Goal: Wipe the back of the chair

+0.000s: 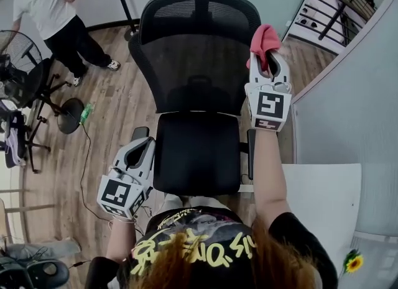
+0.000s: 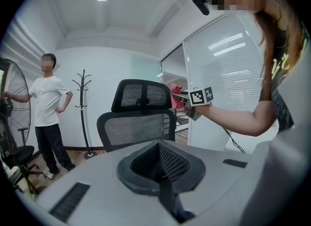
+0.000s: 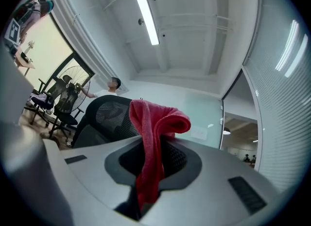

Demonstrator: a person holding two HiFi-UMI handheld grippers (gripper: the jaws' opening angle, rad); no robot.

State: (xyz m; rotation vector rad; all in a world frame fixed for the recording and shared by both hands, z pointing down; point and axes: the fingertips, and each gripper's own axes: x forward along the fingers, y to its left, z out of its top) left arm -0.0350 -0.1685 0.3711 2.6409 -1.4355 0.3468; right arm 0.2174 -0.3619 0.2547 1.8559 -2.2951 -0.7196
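Chair (image 1: 198, 64) at centre frame, its seat turned toward us: black mesh back with a separate mesh headrest above, a brace showing through the weave, a padded black seat and two armrests. We judge the wipe to be at its opening, with the approach in hand and no stroke yet certain.

Our right gripper (image 1: 269, 64), at upper right of the head view, is clamped on a red cloth (image 1: 265, 38). The cloth bunches above the jaws and hangs down through them in that gripper's own view. It sits just beside the back's upper right edge; whether it touches the mesh we cannot tell. Our left gripper (image 1: 142, 146) hangs at lower left, beside the seat's near left corner, jaws together with nothing between them.

The next move, as we read it, calls for pressing the bunched cloth flat on the mesh and drawing it across toward the left of the frame, then down in rows. The mesh will likely give under pressure and the chair may turn, so the idle left gripper could steady an armrest.

A person (image 1: 53, 8) in a white shirt stands at upper left, near a fan (image 1: 18, 64), well apart from the chair.
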